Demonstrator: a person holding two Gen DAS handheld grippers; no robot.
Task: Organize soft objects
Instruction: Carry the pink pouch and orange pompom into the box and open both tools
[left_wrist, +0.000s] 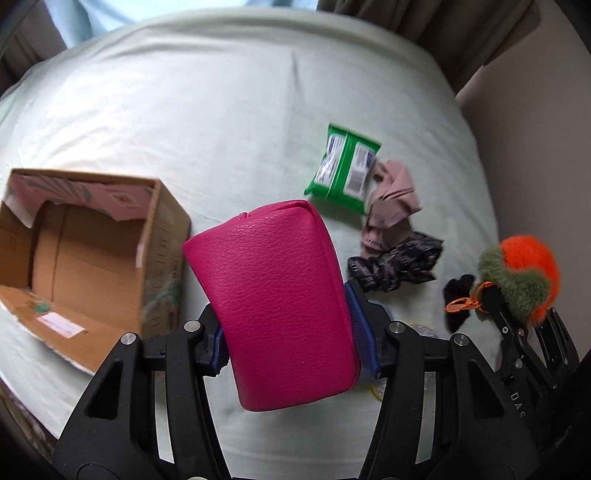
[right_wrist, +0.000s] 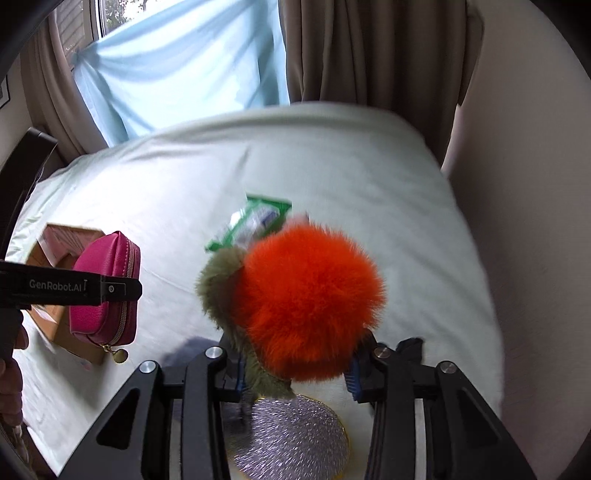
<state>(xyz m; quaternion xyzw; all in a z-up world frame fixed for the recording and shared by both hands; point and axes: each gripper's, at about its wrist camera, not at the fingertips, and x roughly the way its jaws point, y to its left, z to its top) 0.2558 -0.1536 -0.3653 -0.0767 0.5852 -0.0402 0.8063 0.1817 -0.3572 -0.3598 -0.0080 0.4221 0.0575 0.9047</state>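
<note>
On the pale green bedsheet (left_wrist: 221, 110), an open brown cardboard box (left_wrist: 92, 251) is lying leftmost; the left gripper (left_wrist: 291, 332), branded "GenRobot.AI", is clamping a magenta leather zip pouch (left_wrist: 273, 302); the right gripper (right_wrist: 295, 373) is squeezing an orange-and-olive fur pompom (right_wrist: 310, 299).

One pouch (left_wrist: 280, 302), one pompom (right_wrist: 310, 299), one box (left_wrist: 92, 258)

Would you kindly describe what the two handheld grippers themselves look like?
Both grippers, left gripper and right gripper, are matte black angular linkage frames with triangular cut-outs, silver round pivot bolts and blue ribbed finger pads. White "GenRobot.AI" lettering marks the left one's side.
</note>
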